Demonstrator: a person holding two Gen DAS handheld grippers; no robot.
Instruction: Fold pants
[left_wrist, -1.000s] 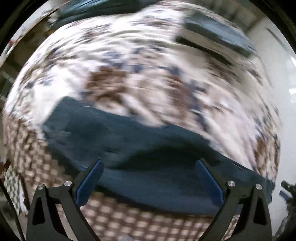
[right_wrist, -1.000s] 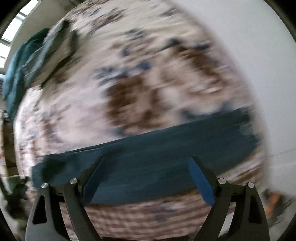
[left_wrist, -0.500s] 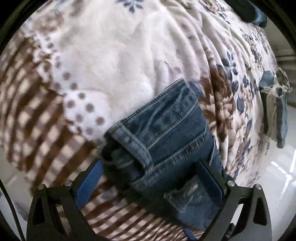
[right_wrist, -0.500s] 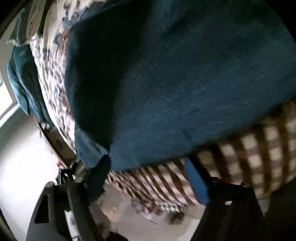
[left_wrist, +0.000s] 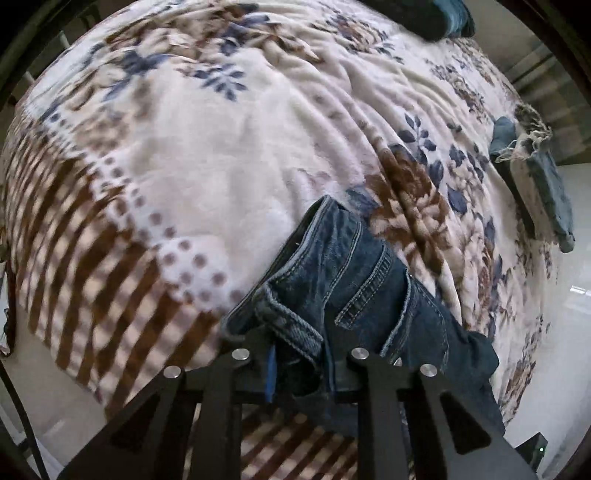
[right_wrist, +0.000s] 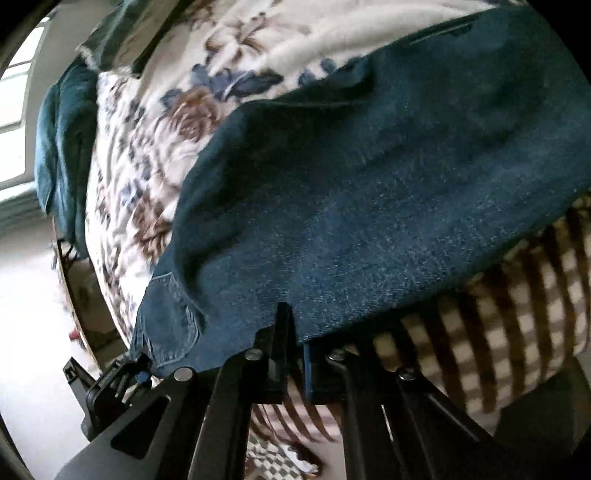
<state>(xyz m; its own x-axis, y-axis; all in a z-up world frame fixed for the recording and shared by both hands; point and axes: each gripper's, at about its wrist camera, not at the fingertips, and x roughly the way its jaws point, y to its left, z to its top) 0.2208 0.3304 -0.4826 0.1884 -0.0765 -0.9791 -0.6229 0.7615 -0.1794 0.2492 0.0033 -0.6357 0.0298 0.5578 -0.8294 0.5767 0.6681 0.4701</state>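
Observation:
Dark blue denim pants (left_wrist: 354, 273) lie along the near edge of a bed with a floral blanket (left_wrist: 221, 147). My left gripper (left_wrist: 299, 365) has its jaws closing on the bunched waistband, with denim pinched between the blue pads. In the right wrist view the pants' leg (right_wrist: 369, 192) fills the middle, spread over the blanket (right_wrist: 192, 122). My right gripper (right_wrist: 295, 343) is shut on the leg's near edge. A black gripper body (right_wrist: 110, 380) shows at the waist end, by the back pocket.
A folded, frayed denim piece (left_wrist: 535, 184) lies at the bed's right side. A teal cloth (left_wrist: 436, 18) sits at the far edge, also seen as a teal heap (right_wrist: 62, 140). The blanket's brown striped border (left_wrist: 92, 295) hangs over the near edge above a pale floor (right_wrist: 29, 314).
Both grippers came down to the pants from above the bed and went from wide open to pinched, the left on the waistband, the right on the leg's edge.

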